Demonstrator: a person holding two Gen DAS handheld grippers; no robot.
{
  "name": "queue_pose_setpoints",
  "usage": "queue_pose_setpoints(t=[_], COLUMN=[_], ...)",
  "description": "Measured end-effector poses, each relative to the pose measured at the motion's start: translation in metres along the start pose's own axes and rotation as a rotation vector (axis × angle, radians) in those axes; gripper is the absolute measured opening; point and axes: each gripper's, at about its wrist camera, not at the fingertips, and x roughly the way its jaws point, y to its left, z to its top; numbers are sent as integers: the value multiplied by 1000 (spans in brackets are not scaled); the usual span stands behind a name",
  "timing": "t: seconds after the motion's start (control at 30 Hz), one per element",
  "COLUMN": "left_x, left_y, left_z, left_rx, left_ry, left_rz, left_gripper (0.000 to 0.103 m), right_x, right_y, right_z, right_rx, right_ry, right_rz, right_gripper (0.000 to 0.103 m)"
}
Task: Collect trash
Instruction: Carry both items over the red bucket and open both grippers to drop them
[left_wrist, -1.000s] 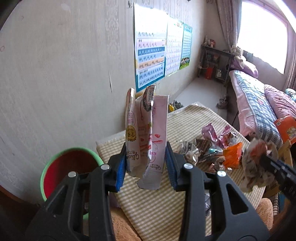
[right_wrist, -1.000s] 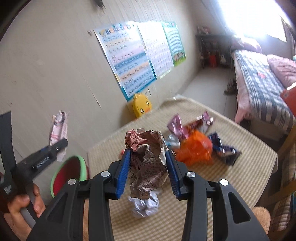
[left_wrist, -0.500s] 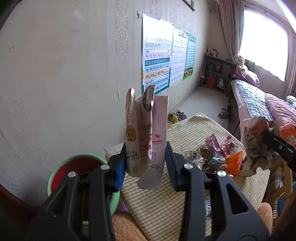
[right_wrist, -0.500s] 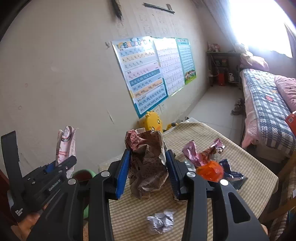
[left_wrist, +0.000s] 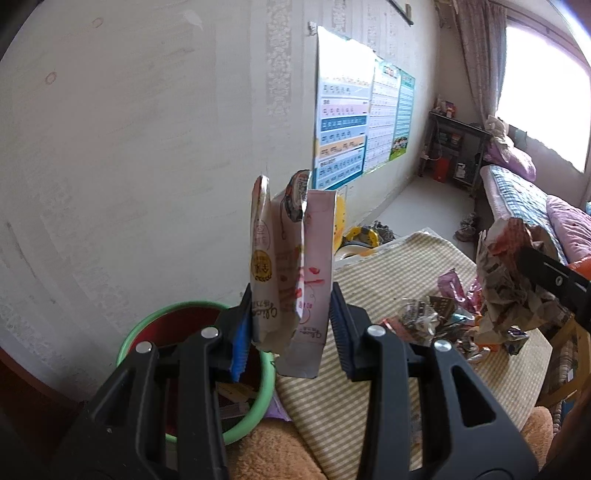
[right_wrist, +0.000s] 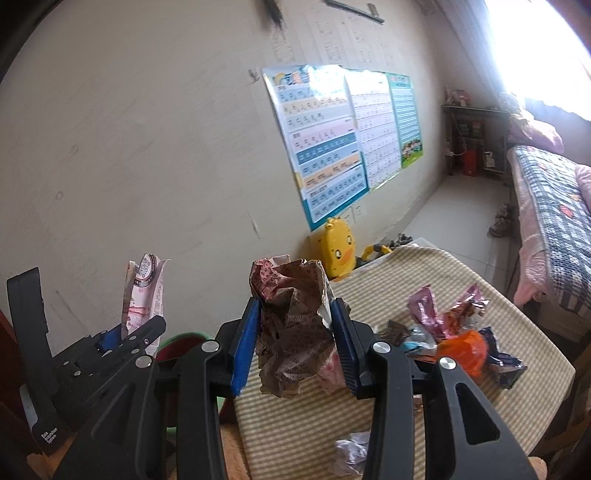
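My left gripper is shut on a pink and white snack wrapper, held upright just right of the green-rimmed red bin. The same wrapper shows in the right wrist view. My right gripper is shut on a crumpled brown paper wrapper, held above the checked table; it also shows in the left wrist view. A pile of foil and orange wrappers lies on the table. A crumpled white paper ball lies near the front.
The bin holds some trash and stands on the floor by the wall, left of the table. A yellow duck toy stands behind the table. Posters hang on the wall. A bed is at the right.
Both grippers have risen and drawn back toward the bin side with their wrappers still held. More of the bin's inside shows under the left gripper.
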Motion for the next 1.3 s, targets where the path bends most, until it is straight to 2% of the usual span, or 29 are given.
queue_pose_setpoints(t=[0.3, 0.67, 1.03, 1.3], left_x=[8, 20, 60, 68], left_y=[34, 79, 144, 163], left_z=[-10, -24, -66, -81], left_rx=[-34, -103, -231, -271], left_ry=[31, 76, 242, 282], left_rz=[67, 129, 231, 239], left_gripper=[37, 37, 37, 37], right_x=[27, 72, 132, 157], right_y=[32, 78, 123, 154], right_z=[-3, -18, -48, -59], right_rx=[-47, -111, -137, -188], right_ry=[55, 164, 328, 379], right_rz=[65, 151, 261, 306], right_gripper=[38, 38, 38, 38])
